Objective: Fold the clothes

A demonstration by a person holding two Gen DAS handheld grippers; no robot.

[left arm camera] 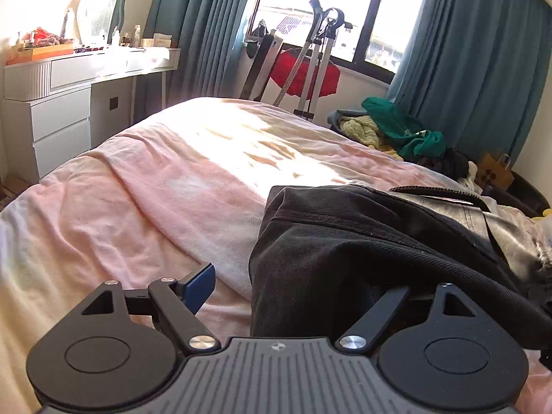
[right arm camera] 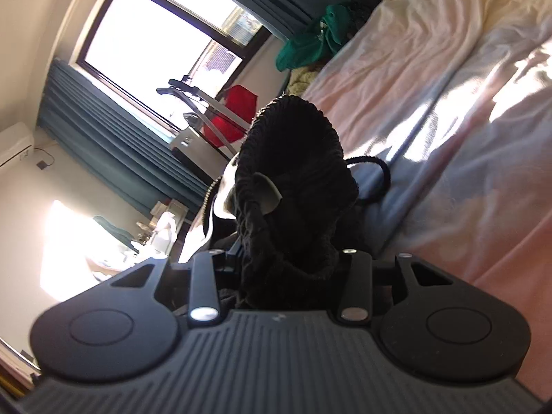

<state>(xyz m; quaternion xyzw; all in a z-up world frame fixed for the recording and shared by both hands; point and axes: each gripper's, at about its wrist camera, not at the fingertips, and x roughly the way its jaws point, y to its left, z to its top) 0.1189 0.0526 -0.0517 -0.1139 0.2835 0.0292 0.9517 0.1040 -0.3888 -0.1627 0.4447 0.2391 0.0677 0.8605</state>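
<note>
A black garment [left arm camera: 362,241] with a ribbed band lies crumpled on the pink bed cover [left arm camera: 155,189], at the right of the left wrist view. My left gripper [left arm camera: 293,276] stands open at its near edge. The blue-padded left finger [left arm camera: 198,288] rests clear of the cloth, while the right finger is hidden under a fold. In the right wrist view, which is rolled sideways, my right gripper [right arm camera: 286,252] is shut on a bunched part of the black garment [right arm camera: 296,158], which covers its fingertips. A drawstring loop [right arm camera: 379,169] hangs off the garment over the bed cover [right arm camera: 465,138].
A white dresser [left arm camera: 58,117] stands left of the bed. At the window are a metal stand [left arm camera: 317,51] with red cloth and teal curtains [left arm camera: 465,69]. A pile of green and yellow clothes [left arm camera: 403,131] and a paper bag [left arm camera: 493,172] lie at the far right.
</note>
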